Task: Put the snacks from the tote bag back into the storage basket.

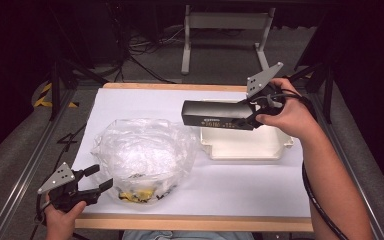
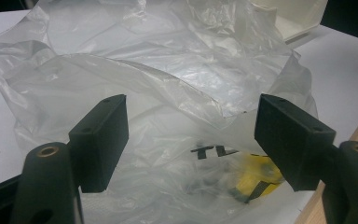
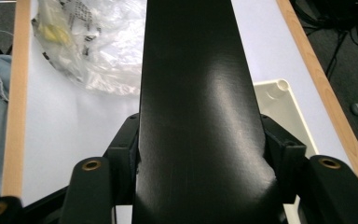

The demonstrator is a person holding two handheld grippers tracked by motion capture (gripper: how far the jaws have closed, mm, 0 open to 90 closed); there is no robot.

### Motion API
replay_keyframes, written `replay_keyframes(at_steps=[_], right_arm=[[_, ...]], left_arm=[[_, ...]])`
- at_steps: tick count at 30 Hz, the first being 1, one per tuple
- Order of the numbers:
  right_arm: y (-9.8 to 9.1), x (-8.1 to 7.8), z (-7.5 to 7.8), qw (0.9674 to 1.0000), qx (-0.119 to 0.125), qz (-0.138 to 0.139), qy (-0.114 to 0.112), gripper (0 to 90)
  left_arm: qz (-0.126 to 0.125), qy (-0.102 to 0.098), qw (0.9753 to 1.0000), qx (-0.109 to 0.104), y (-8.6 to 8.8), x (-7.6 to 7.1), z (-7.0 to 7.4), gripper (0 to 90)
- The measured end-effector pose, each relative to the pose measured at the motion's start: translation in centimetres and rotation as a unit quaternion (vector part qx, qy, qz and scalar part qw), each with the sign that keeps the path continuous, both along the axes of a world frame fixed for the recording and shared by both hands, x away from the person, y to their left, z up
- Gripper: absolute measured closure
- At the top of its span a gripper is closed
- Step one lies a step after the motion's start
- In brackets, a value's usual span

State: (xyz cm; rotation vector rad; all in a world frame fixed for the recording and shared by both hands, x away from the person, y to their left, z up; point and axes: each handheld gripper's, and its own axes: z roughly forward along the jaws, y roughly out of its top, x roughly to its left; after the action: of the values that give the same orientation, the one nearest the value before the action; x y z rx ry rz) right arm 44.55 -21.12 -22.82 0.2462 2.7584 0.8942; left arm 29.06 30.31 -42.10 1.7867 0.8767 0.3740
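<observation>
- Lit brightly from above on the white desk, dark and murky beyond its far edge and sides.
- Soft overall, low in detail.
- Sheen across the black box in the right gripper view.
- Glare on the crumpled plastic bag.
- Blurred near each claw's base.

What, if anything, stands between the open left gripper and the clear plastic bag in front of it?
Nothing visible does. The left gripper points straight at the plastic bag, its jaws spread wide and the crumpled film right before them. The black box is off to the side, clamped in the right gripper above the white tray.
</observation>
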Motion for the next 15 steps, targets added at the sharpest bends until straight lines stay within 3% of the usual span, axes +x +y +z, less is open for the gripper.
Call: replay_keyframes(at_steps=[15], right_arm=[[-3.7,1.1,-0.4,0.9992,-0.006,-0.039,-0.006,43.3]], left_arm=[[0.004,0.000,1.0000,0.000,0.0,0.0,0.0,27.0]])
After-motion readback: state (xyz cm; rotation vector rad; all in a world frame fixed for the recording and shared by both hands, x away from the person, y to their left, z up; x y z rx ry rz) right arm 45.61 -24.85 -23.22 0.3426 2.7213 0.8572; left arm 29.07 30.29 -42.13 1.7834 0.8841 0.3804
